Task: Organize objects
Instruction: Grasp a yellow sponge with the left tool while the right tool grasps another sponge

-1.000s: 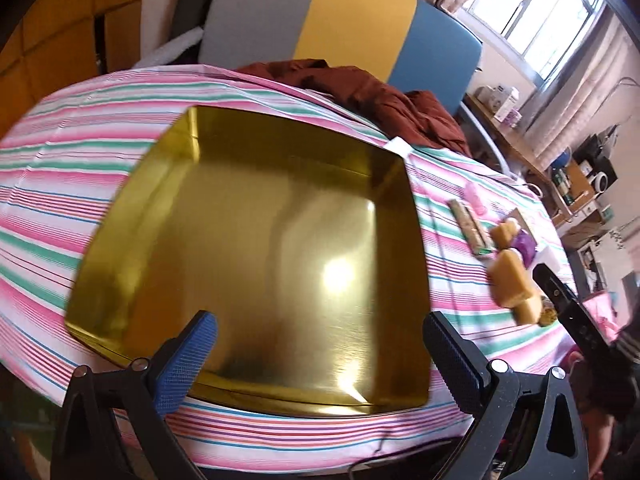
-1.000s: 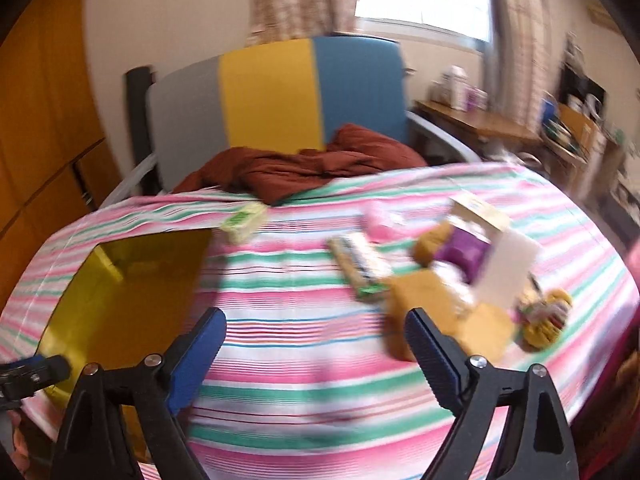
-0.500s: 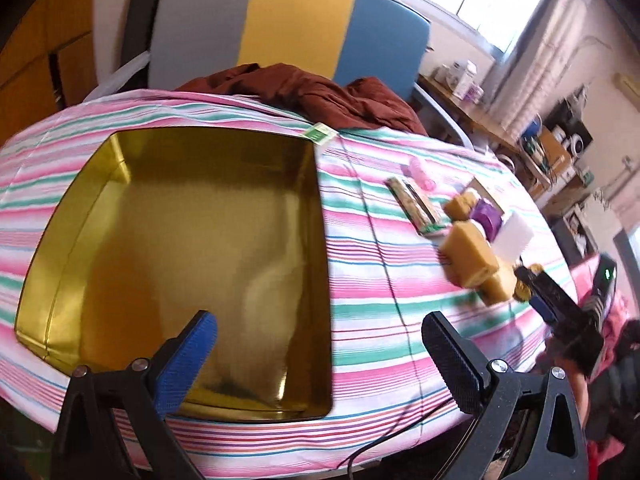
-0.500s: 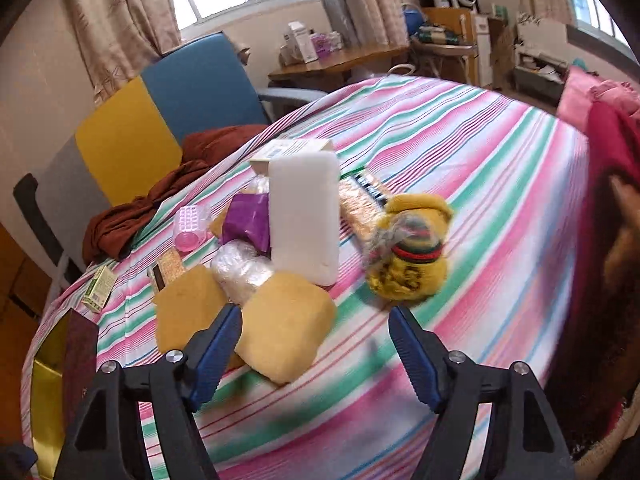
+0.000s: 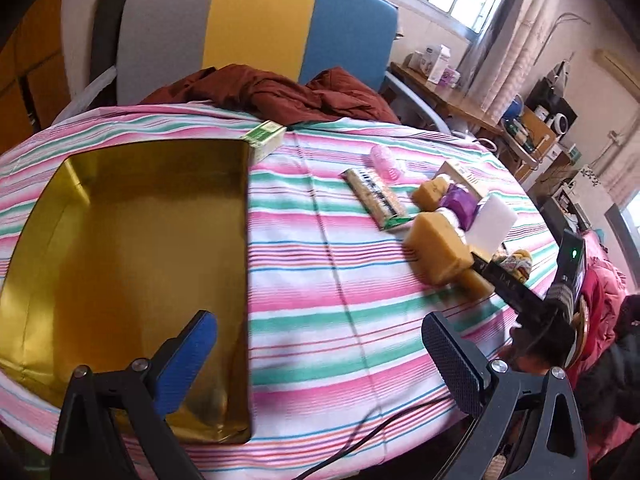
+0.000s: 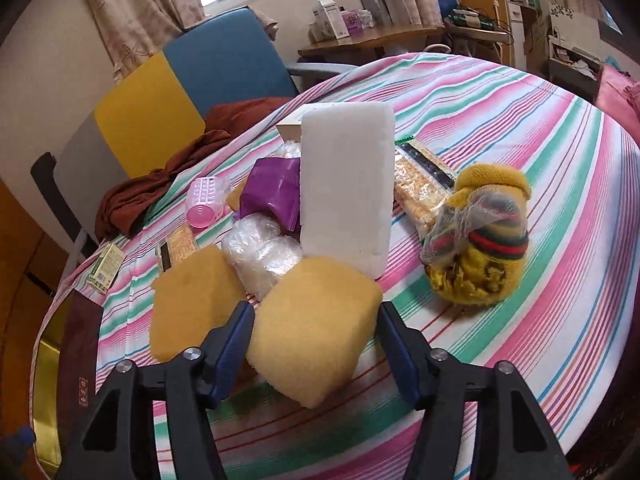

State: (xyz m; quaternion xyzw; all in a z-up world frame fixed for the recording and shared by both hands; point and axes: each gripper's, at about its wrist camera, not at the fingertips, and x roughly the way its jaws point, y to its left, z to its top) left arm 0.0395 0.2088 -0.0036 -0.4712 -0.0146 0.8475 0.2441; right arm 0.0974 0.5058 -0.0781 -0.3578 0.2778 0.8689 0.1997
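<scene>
I have the right gripper half-open straddling the yellow sponge block, left gripper wide, empty; next: squeeze, carry to the gold metal tray.

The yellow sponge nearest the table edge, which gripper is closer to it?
Right. The right gripper straddles the yellow sponge; the left gripper hovers open near the gold tray, well away.

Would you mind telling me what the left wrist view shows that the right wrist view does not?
Only the left wrist view shows the gold tray's bare inside and the open left gripper. Only the right wrist view shows the right gripper straddling a yellow sponge, and the clear plastic bag. Both show the white foam block and pink roller.
</scene>
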